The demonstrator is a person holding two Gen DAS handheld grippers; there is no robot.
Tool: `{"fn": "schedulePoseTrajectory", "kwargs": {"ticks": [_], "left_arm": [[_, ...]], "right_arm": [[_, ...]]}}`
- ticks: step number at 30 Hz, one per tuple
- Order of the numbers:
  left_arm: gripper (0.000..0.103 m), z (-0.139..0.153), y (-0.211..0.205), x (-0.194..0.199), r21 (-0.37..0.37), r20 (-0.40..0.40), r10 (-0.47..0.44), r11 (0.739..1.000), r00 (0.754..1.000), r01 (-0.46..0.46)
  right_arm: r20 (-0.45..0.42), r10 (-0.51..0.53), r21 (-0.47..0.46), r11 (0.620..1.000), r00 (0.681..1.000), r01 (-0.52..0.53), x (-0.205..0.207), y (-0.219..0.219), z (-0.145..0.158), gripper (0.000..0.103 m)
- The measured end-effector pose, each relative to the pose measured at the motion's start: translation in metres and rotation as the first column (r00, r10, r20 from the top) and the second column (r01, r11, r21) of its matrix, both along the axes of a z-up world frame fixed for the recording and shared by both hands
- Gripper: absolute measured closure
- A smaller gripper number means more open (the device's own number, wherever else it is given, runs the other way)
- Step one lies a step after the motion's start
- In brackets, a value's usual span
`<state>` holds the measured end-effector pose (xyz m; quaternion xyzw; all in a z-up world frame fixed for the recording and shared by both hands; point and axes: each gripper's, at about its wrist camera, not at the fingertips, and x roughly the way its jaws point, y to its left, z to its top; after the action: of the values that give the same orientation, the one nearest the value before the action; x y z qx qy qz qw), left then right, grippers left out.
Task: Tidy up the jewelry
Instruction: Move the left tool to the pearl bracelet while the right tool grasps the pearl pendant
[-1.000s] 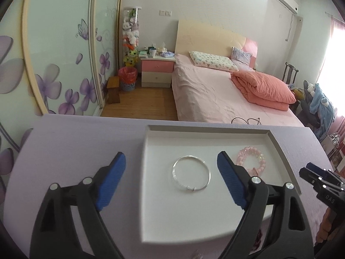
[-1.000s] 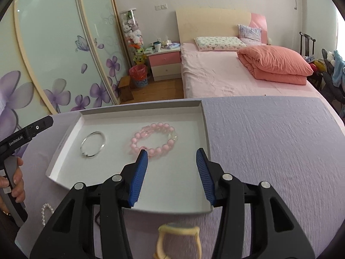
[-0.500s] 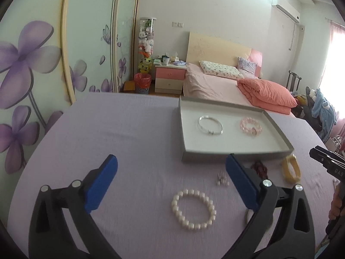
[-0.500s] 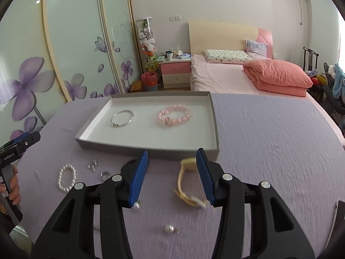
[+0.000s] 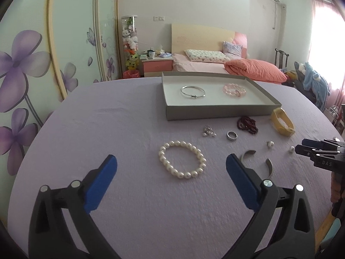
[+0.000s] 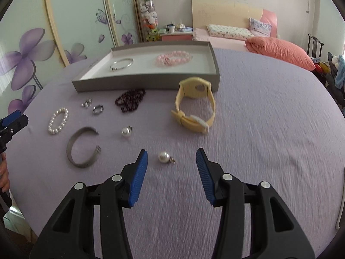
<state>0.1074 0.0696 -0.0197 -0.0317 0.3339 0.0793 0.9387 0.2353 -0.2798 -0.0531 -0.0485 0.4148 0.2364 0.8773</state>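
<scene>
Claws first: the left claw (image 5: 171,168) has its blue pads spread as wide as they go, having just been opening, and nothing sits between them; it hangs over the lilac worktop (image 5: 107,118) with the white pearl bracelet (image 5: 182,159) lying just ahead of the gap. The right claw (image 6: 171,158) stands partly apart and grips nothing, with a loose pearl earring (image 6: 164,157) on the cloth in line with the gap, untouched. A second pearl earring (image 6: 126,132) lies farther on to the left, and beside it an open grey cuff bangle (image 6: 83,146). Beyond these are a silver ring (image 6: 98,109), a small cluster of silver pieces (image 6: 87,103), a heap of dark red beads (image 6: 130,99) and a yellow watch (image 6: 195,105), its strap looped, close to the tray's near corner. The grey tray (image 6: 146,82) sits at the far side of the worktop and holds a thin silver bangle (image 6: 121,64) on its left and a pink bead bracelet (image 6: 174,58) on its right, apart from each other. At the left edge of the right wrist view, part of a hand (image 6: 3,172) shows below the other claw.
</scene>
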Motion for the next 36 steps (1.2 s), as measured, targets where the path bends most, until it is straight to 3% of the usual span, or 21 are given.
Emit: {"fn": "schedulePoseTrajectory", "kwargs": {"ticks": [10,14,24,27,36], "left_arm": [[0.002,-0.012,-0.007,0.006,0.005,-0.029,-0.024,1.000,0.999,0.024],[0.002,-0.015,-0.007,0.007,0.002,-0.038,-0.023,1.000,0.999,0.023],[0.002,-0.019,-0.004,0.009,-0.006,-0.054,-0.019,1.000,0.998,0.019],[0.002,-0.020,-0.002,0.012,-0.011,-0.063,-0.015,1.000,0.998,0.015],[0.002,-0.029,0.001,0.024,-0.001,-0.116,0.004,1.000,0.993,-0.004]], "right_arm": [[-0.002,0.019,-0.073,0.997,1.000,-0.019,-0.005,0.015,-0.016,0.055],[-0.004,0.021,-0.070,0.997,1.000,-0.021,-0.001,0.017,-0.016,0.068],[-0.001,0.023,-0.071,0.997,1.000,-0.023,-0.001,0.021,-0.015,0.074],[0.000,0.031,-0.072,0.997,1.000,-0.031,-0.001,0.021,-0.015,0.087],[-0.012,0.005,-0.054,0.999,1.000,-0.006,-0.002,0.019,-0.013,0.087]]}}
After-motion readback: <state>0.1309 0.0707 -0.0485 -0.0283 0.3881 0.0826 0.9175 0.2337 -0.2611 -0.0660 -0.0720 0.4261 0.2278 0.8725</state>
